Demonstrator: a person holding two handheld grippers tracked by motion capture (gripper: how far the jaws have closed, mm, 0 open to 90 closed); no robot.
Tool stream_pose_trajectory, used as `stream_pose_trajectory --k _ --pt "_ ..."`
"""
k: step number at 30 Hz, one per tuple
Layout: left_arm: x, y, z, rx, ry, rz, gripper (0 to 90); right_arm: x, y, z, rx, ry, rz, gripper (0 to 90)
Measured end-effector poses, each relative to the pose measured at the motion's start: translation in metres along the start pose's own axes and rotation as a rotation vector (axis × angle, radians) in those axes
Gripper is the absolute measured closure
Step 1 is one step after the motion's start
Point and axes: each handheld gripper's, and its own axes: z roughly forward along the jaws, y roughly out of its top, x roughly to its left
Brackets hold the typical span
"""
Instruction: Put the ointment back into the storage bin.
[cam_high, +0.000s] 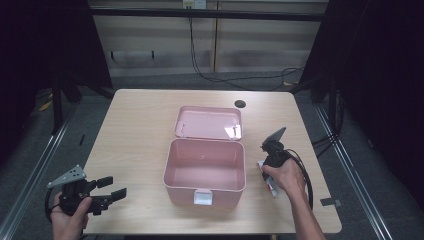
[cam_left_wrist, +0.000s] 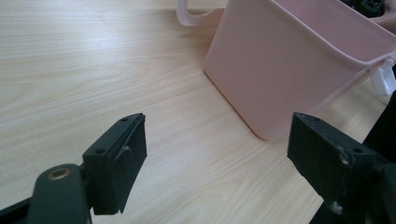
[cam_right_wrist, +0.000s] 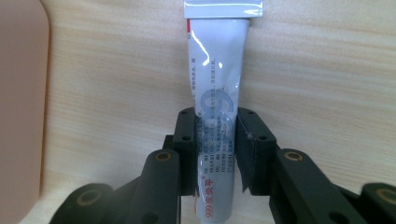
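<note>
Lower left of high view: I see left gripper (cam_high: 114, 188) in hand, jaws wide, nothing btwn them, hovering over table (cam_high: 135, 130). Centre: pink box (cam_high: 205, 172), lid swung back, interior bare. Right of centre: right gripper (cam_right_wrist: 215, 135) pointing down at tabletop just beside box, jaws clamped on white tube (cam_right_wrist: 217, 107); tube lies flat on wood, crimped end toward top of right gripper view.

We see the open pink plastic box (cam_high: 205, 170) mid-table, nearer the front edge, and the white printed tube (cam_right_wrist: 217, 121) lying right of it, towards the table's right edge.
</note>
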Motion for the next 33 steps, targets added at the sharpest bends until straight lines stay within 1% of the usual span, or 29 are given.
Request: stream_pose_trajectory --k 6,7,9,12,15,16,18,20,21,23,28,30,31,33 --pt "0.000 0.000 0.000 -0.002 0.001 0.002 19.8 -0.004 -0.003 -0.002 0.004 0.009 -0.013 71.4" --pt "0.000 0.000 0.000 -0.002 0.001 0.001 19.7 -0.006 -0.004 -0.005 -0.002 0.013 -0.023 71.4" --pt "0.000 0.000 0.000 -0.002 0.001 0.000 19.7 -0.006 -0.005 -0.006 -0.003 0.015 -0.016 71.3" --pt "0.000 0.000 0.000 -0.002 0.002 0.001 19.7 -0.008 -0.007 -0.011 -0.009 0.020 -0.035 71.3" --pt "0.000 0.000 0.000 -0.002 0.003 0.002 19.7 -0.009 -0.007 -0.013 -0.004 0.022 -0.037 71.4" --pt "0.000 0.000 0.000 -0.002 0.003 0.002 19.8 -0.010 -0.009 -0.015 -0.004 0.026 -0.056 71.3" --pt "0.000 0.000 0.000 -0.002 0.003 0.002 19.8 -0.011 -0.010 -0.017 -0.009 0.042 -0.067 71.3" --pt "0.000 0.000 0.000 -0.001 0.003 0.004 19.7 -0.012 -0.011 -0.018 -0.008 0.039 -0.074 71.3" --pt "0.000 0.000 0.000 0.000 0.002 0.004 19.8 -0.012 -0.012 -0.020 -0.007 0.041 -0.093 71.4" --pt "0.000 0.000 0.000 0.000 0.002 0.002 19.7 -0.012 -0.012 -0.021 -0.013 0.041 -0.093 71.4" --pt "0.000 0.000 0.000 -0.001 0.004 0.003 19.8 -0.011 -0.015 -0.030 -0.017 0.059 -0.134 71.4" --pt "0.000 0.000 0.000 -0.001 0.005 0.004 19.8 -0.011 -0.015 -0.031 -0.021 0.057 -0.135 71.4" --pt "0.000 0.000 0.000 -0.002 0.005 0.001 19.7 -0.010 -0.016 -0.034 -0.017 0.065 -0.152 71.4" --pt "0.000 0.000 0.000 0.000 0.005 0.005 19.8 -0.010 -0.016 -0.037 -0.014 0.071 -0.164 71.4"
